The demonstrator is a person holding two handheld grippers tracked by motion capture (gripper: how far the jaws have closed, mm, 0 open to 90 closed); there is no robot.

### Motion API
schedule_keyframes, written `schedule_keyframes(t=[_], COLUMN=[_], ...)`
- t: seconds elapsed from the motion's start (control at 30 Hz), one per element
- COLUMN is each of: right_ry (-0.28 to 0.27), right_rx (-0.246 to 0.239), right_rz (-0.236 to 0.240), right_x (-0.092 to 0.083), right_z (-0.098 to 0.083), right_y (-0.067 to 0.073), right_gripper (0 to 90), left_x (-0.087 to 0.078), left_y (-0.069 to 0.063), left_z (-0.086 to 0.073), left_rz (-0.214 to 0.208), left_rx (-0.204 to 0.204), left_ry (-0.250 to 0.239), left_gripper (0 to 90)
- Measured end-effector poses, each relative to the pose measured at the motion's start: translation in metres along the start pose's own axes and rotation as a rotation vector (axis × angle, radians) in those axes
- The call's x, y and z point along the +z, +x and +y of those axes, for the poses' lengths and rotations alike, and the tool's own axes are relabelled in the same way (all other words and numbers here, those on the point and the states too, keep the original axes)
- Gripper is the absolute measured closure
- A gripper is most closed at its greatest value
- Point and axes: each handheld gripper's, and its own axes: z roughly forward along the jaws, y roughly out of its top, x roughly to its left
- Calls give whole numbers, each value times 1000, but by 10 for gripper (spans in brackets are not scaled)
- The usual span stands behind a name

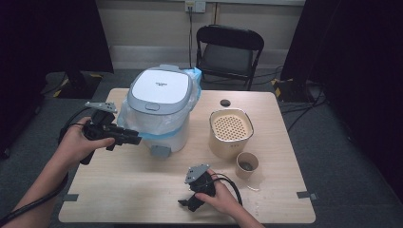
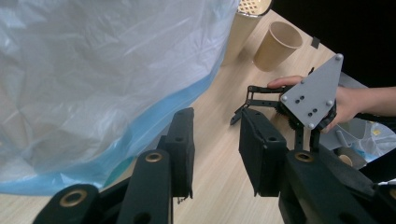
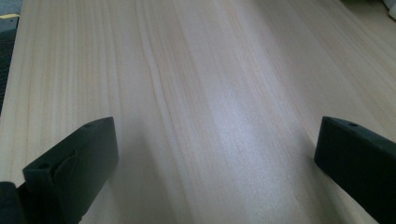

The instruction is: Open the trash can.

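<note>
A person sits at a pale wooden counter [image 1: 142, 190], holding a gripper in each hand. The work in hand is on a white bin [image 1: 160, 110] with a grey lid, standing at the back left of the counter and lined with a clear plastic bag [image 2: 102, 79] that has a blue edge and spills over the rim.

The left gripper [image 1: 124, 136] is held beside the bin's left side, pointing at the loose bag. In the left gripper view its fingers [image 2: 182, 144] stand a modest way apart with nothing between them; the bag hangs just to one side, not pinched. The right gripper [image 1: 190, 202] rests low on the bare counter near the front edge, well apart from the bin, and in the right gripper view its fingers [image 3: 79, 161] are spread wide over bare wood.

To the right of the bin stand a beige canister [image 1: 230, 133] with a perforated top and a paper cup [image 1: 247, 165].

To do this step well, the left fingers likely need to slide sideways until a fold of bag lies between them, then close on the film alone, low enough to avoid the lid. The thin plastic could slip or tear if pulled sharply.
</note>
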Motion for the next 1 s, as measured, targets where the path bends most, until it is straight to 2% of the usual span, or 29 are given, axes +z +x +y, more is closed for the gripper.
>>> schedule_keyframes(t=[0.13,0.3,0.47,1.0], right_ry=[0,0,0,1], right_rx=[0,0,0,0], right_rz=[0,0,0,2], right_x=[0,0,0,0], right_z=[0,0,0,0], right_y=[0,0,0,0], right_gripper=[0,0,0,0], left_x=[-2,-2,-3,-7], left_y=[-2,-3,-4,-6], left_z=[9,14,22,42], left_rz=[6,-1,1,6], left_rx=[14,3,13,3], left_ry=[13,14,22,30], left_gripper=[670,683,700,723])
